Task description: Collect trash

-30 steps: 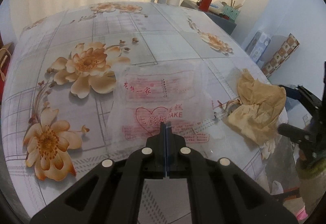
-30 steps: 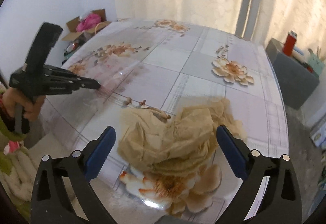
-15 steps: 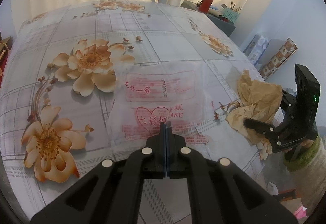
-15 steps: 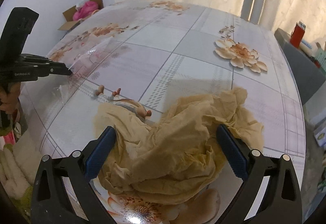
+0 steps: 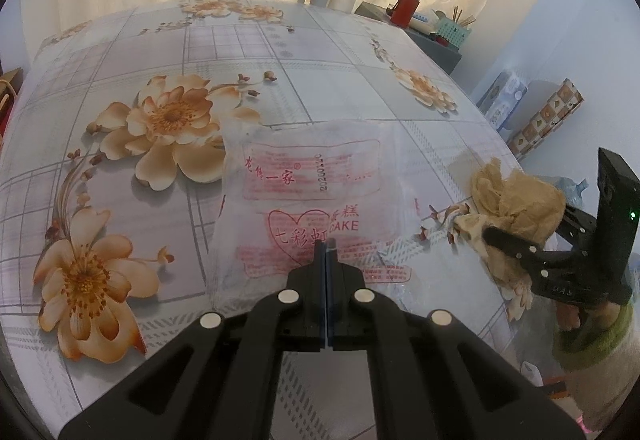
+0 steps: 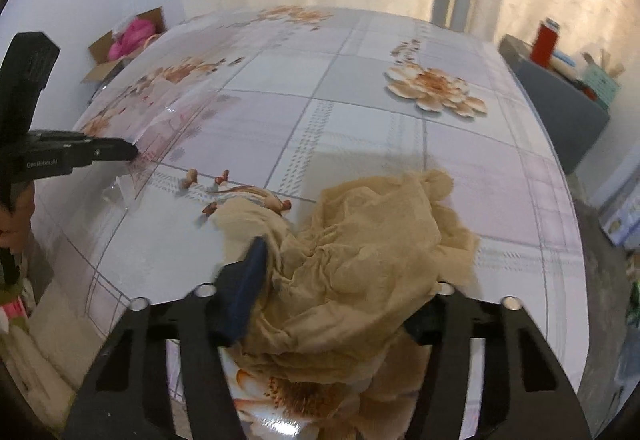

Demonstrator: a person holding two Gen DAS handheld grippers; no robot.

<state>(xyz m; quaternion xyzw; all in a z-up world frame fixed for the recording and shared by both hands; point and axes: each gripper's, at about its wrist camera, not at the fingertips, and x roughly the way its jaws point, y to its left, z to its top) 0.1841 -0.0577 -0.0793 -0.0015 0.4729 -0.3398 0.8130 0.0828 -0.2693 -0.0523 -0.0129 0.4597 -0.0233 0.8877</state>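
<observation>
A clear plastic cake wrapper with red print lies flat on the flowered table. My left gripper is shut on the wrapper's near edge. In the right wrist view the left gripper pinches that wrapper at the table's left side. A crumpled brown paper sits near the table's front edge. My right gripper straddles it with its jaws closing, and the paper bunches up between them. The blue left pad presses into the paper; the other pad is hidden under it. The left wrist view shows the right gripper on the brown paper.
The table carries a glossy checked cloth with orange flowers. A grey cabinet with a red jar stands behind it on the right. Boxes lean on the wall. A cardboard box with pink stuff sits on the floor.
My right gripper came down over the brown paper and its jaws closed in from wide open, bunching the paper. The left gripper stayed shut on the wrapper.
</observation>
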